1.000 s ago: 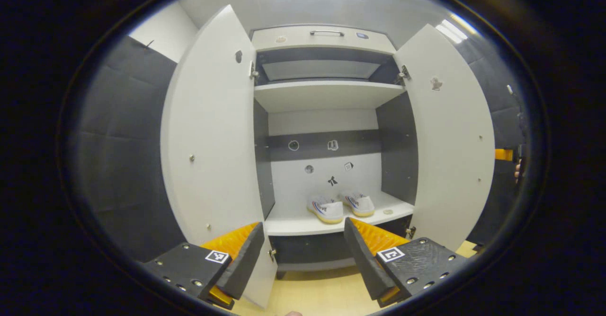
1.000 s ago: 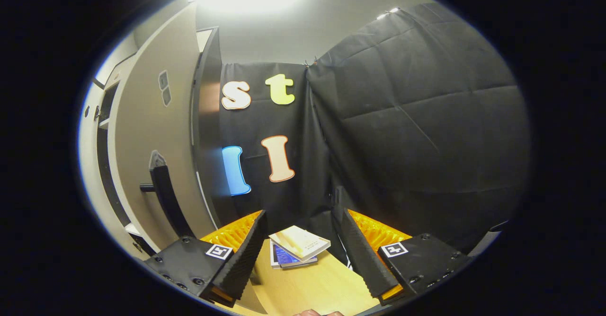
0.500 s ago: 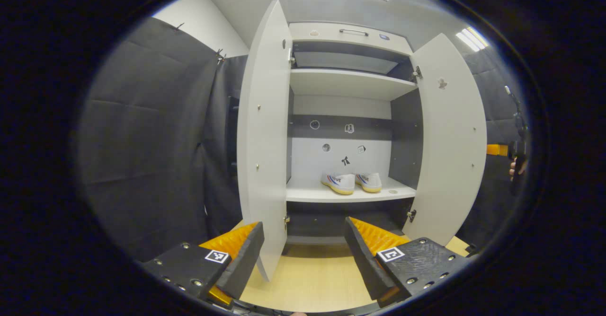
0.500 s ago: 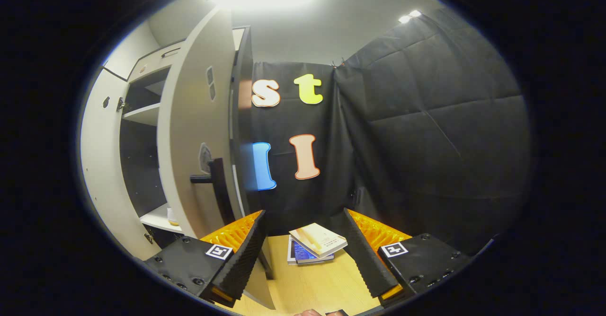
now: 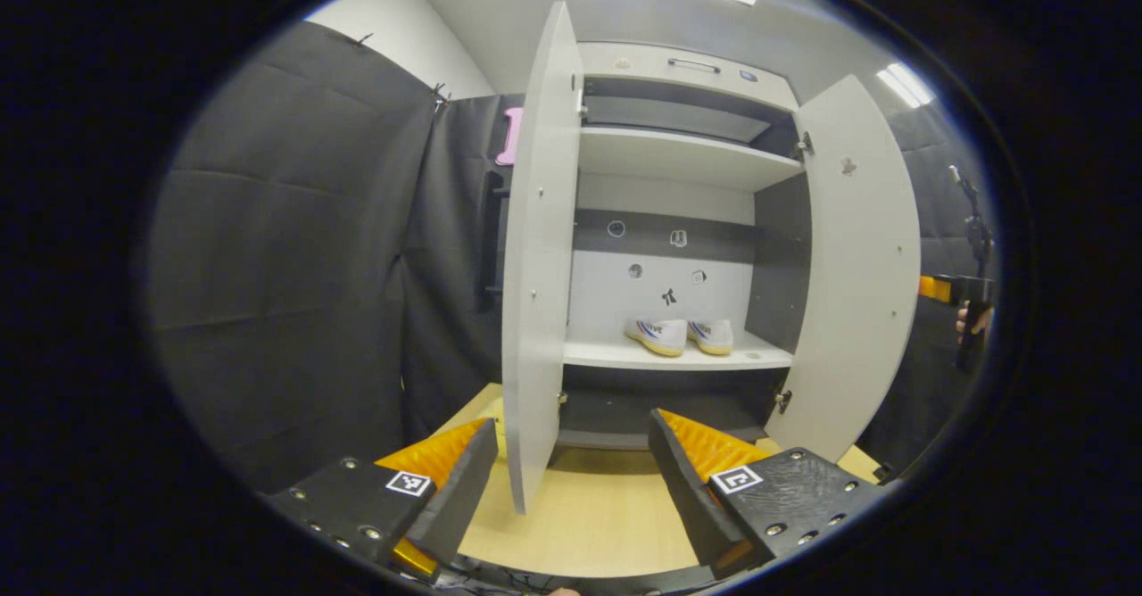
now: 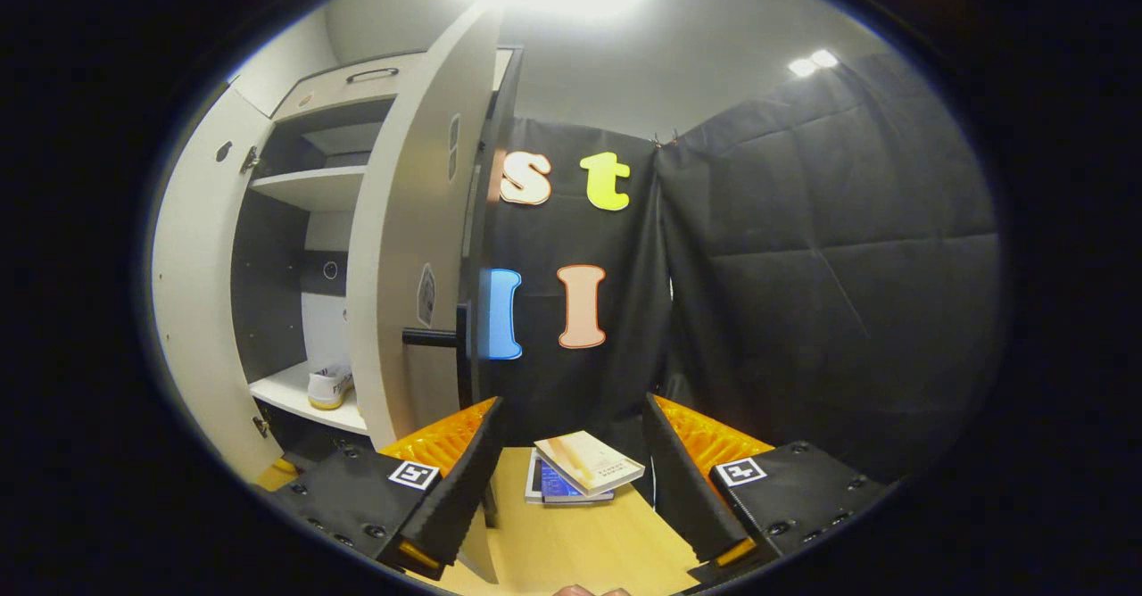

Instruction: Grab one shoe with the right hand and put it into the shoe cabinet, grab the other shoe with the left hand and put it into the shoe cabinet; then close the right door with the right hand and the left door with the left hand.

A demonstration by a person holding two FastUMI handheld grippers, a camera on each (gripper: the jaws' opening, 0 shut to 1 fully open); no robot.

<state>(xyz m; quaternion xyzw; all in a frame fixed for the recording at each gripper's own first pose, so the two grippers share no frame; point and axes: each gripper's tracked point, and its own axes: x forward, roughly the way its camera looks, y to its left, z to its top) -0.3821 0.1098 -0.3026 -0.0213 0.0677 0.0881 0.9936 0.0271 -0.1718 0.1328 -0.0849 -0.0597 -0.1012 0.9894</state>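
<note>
Left gripper view faces open shoe cabinet (image 5: pixel 678 177); right gripper view oblique, sharing it.

matt smooth pale cabinet doors (image 5: pixel 535 293), light wood-look floor (image 5: pixel 589 516), creased matt black cloth wall (image 6: pixel 830 293), paper books (image 6: pixel 584 464)

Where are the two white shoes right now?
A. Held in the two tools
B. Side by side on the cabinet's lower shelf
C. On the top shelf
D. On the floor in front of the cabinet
B: in the left gripper view the shoes sit next to each other on the lower shelf of the shoe cabinet, with both doors open and both tools empty.
</note>
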